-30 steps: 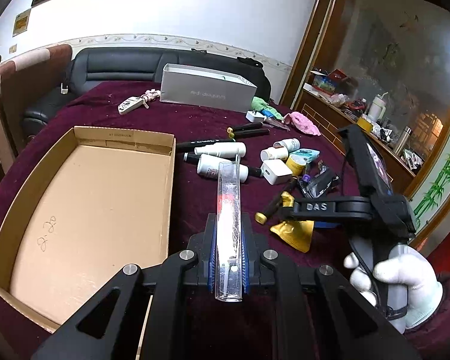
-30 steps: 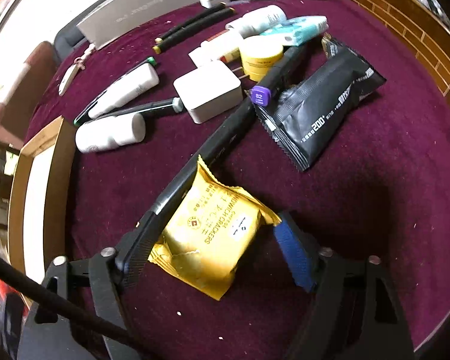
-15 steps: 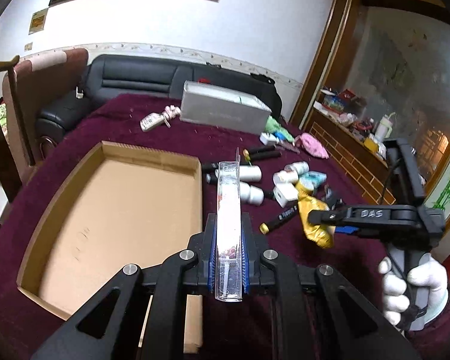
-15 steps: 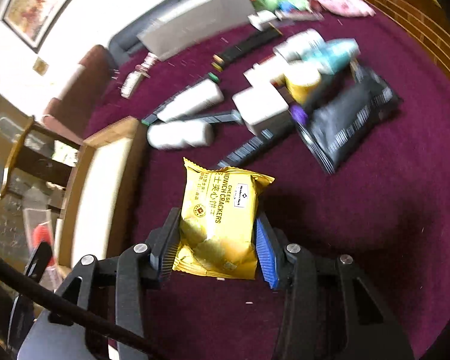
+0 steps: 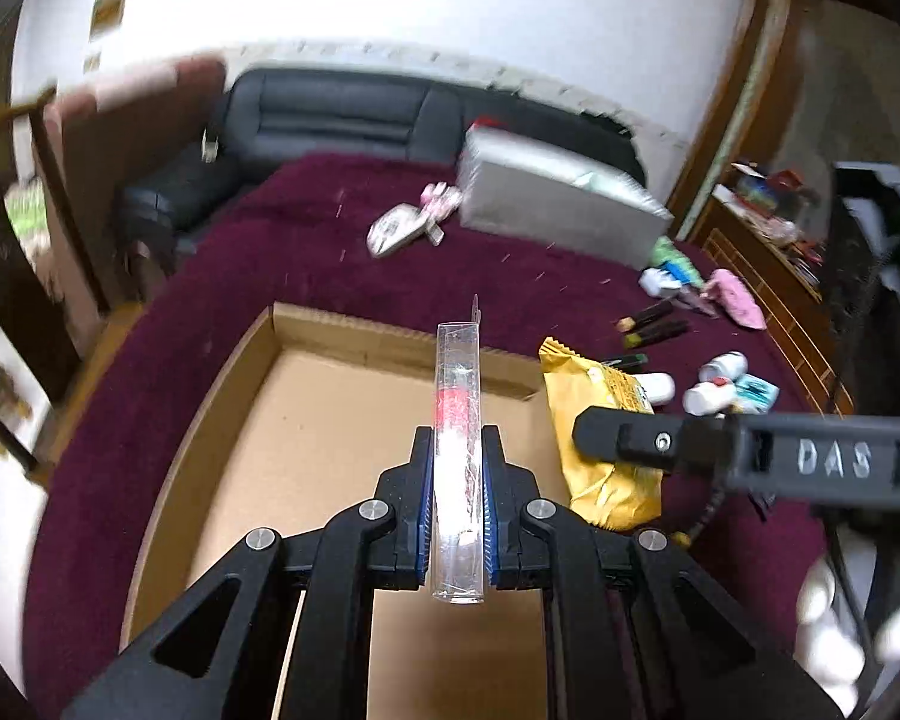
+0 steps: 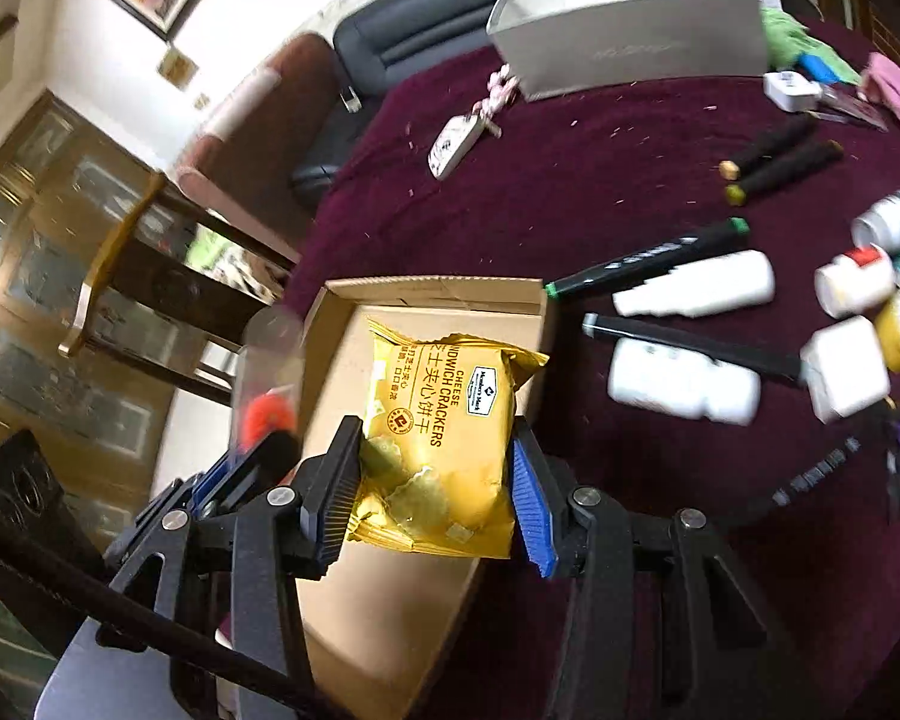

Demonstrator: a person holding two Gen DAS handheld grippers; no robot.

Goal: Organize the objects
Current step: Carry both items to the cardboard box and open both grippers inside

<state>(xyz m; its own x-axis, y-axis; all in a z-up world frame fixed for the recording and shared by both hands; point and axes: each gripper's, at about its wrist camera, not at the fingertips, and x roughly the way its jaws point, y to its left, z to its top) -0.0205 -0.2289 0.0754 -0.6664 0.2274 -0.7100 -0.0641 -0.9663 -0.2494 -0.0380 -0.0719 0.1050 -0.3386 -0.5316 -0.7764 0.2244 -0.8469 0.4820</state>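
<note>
My left gripper (image 5: 457, 501) has its jaws clamped narrow on a clear plastic tube (image 5: 457, 450) with something red and white inside, held over the open cardboard box (image 5: 306, 420) on the maroon-covered table (image 5: 306, 240). My right gripper (image 6: 435, 480) grips a yellow cracker packet (image 6: 441, 420) between its jaws, which closed onto it within the last second; the packet hangs above the box's right-hand edge. In the right wrist view the bottles (image 6: 690, 288) and markers (image 6: 648, 255) lie at two to three o'clock, the grey box (image 6: 630, 36) at one o'clock. The small pale thing (image 6: 453, 141) at twelve is perhaps a key fob, blurred.
</note>
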